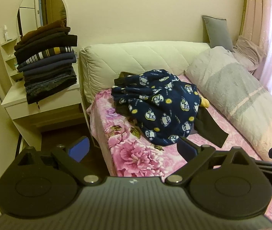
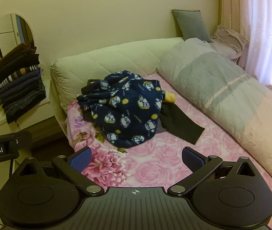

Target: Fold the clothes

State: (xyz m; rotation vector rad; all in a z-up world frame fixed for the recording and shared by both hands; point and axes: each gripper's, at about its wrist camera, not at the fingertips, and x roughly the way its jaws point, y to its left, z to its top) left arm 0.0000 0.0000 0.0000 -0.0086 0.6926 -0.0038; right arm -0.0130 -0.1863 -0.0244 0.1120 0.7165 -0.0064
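A pink floral bed [image 2: 155, 164] held a heap of clothes [image 2: 124, 111] at twelve o'clock, hiding darker garments beneath; both the left gripper [image 1: 134, 149] and right gripper [image 2: 136, 159] gaped wide, empty.

The navy garment [image 1: 155, 107] with the cartoon print looks like thick, fuzzy fleece, matt all over. Beside it a black cloth [image 1: 210, 128] lies flatter and smoother. Under both, the pink floral bed cover [image 1: 136, 157] has a soft plush nap with a faint sheen. Behind the fleece the cream headboard [image 1: 136, 57] is quilted padding. Left of it, a stack of folded clothes [image 1: 46, 65] shows dark knits. Both left tongs [image 1: 134, 149] and right tongs [image 2: 136, 159] are matt black plastic with ribbed blue pads [image 2: 191, 160] and shiny metal rivets.
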